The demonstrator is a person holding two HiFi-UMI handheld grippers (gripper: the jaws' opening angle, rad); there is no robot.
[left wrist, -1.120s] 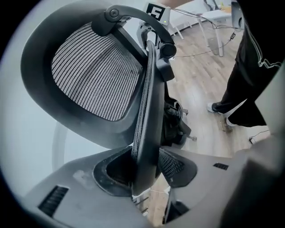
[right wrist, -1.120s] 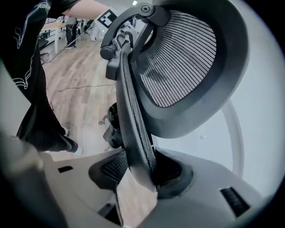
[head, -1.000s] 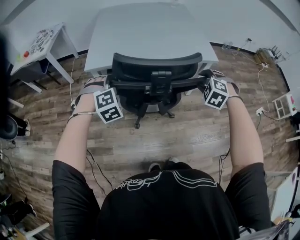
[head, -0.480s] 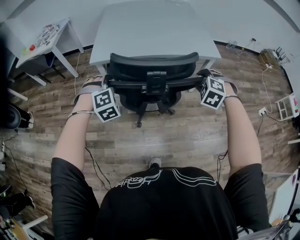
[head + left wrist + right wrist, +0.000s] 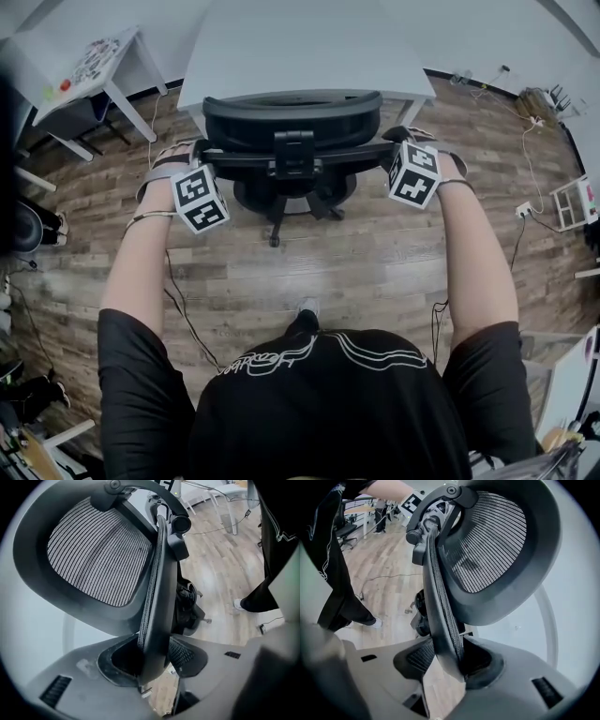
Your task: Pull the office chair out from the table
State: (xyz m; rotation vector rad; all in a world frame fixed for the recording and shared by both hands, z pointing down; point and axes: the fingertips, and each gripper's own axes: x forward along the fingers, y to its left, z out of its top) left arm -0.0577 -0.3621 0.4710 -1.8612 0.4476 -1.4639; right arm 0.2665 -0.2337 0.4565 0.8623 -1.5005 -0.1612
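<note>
I'm looking down on the black mesh-backed office chair [image 5: 292, 141], which is standing on the wood-plank floor [image 5: 309, 272] just before the white rectangular table [image 5: 300, 47], its backrest toward me. My left gripper [image 5: 202, 155] is clamping the backrest's left edge and my right gripper [image 5: 394, 148] its right edge. A small white side table [image 5: 94, 66] is sitting left of the big table.

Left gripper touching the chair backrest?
Touching. In the left gripper view, the left gripper has its jaws shut on the side edge of the backrest.
</note>
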